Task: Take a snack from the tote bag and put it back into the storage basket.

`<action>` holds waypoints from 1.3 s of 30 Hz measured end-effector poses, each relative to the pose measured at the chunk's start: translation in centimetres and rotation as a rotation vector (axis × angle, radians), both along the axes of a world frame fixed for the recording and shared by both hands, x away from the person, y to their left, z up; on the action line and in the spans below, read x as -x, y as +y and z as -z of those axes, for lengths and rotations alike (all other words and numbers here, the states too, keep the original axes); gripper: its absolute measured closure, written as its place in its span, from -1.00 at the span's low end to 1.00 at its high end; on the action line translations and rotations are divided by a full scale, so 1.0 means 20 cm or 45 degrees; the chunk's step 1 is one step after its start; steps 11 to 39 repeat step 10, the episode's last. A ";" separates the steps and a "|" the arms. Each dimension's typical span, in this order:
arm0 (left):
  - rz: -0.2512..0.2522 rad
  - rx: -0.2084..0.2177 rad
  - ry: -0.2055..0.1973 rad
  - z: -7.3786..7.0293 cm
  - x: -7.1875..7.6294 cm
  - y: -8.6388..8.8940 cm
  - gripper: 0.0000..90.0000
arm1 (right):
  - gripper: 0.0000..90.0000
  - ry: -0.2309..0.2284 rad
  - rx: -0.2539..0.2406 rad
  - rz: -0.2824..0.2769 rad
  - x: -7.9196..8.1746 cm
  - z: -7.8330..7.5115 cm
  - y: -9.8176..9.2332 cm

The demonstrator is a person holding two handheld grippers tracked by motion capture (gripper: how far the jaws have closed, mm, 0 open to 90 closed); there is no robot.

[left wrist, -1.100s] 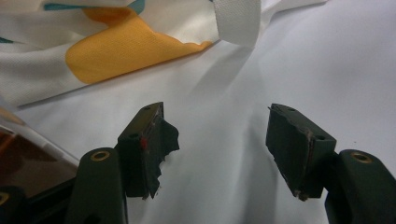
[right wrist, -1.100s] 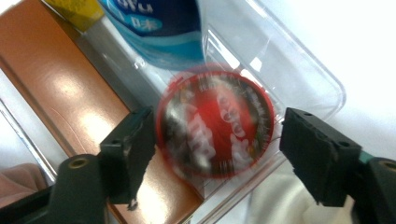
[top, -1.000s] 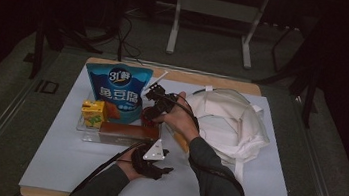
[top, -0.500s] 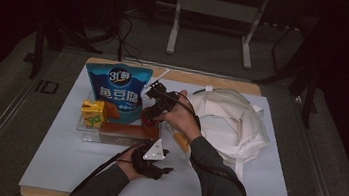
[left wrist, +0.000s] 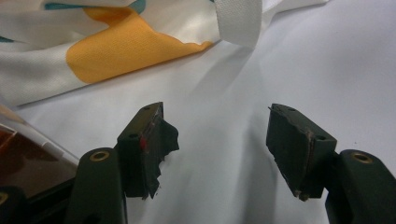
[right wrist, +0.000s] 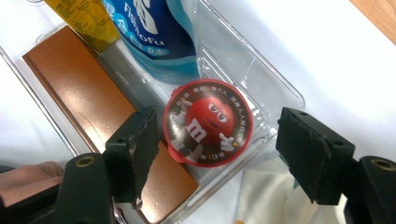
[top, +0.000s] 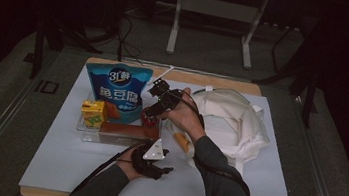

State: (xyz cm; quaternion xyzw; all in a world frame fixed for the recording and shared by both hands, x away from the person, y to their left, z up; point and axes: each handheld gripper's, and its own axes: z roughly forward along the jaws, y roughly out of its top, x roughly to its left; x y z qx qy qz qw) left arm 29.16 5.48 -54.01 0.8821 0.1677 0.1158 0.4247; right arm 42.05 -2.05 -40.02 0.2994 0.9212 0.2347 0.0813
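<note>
A round red M&M's tub (right wrist: 208,122) stands in the right end of a clear plastic tray (right wrist: 280,88), beside a flat brown box (right wrist: 93,98). My right gripper (right wrist: 222,140) hangs over the tub (top: 148,119), open, one jaw on either side; the left jaw is close to it and the right jaw stands apart. Seen from the high view, the right gripper (top: 155,107) points down into the tray (top: 82,134). My left gripper (top: 164,165) rests low near the table's front edge. It (left wrist: 219,140) is open over bare white sheet.
A blue snack bag (top: 118,91) and a yellow juice box (top: 94,112) also stand in the tray. A white cloth bag (top: 230,120) with an orange patch (left wrist: 116,51) lies to the tray's right. White sheet (top: 63,165) covers the wooden table.
</note>
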 end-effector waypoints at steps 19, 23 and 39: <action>0.000 0.002 0.004 0.00 0.00 0.00 -0.16 | -0.34 -0.008 -0.024 0.036 -0.01 -0.03 -0.09; 0.000 0.002 0.004 0.00 0.00 0.00 -0.16 | -0.34 -0.008 -0.024 0.036 -0.01 -0.03 -0.09; 0.000 0.002 0.004 0.00 0.00 0.00 -0.16 | -0.34 -0.008 -0.024 0.036 -0.01 -0.03 -0.09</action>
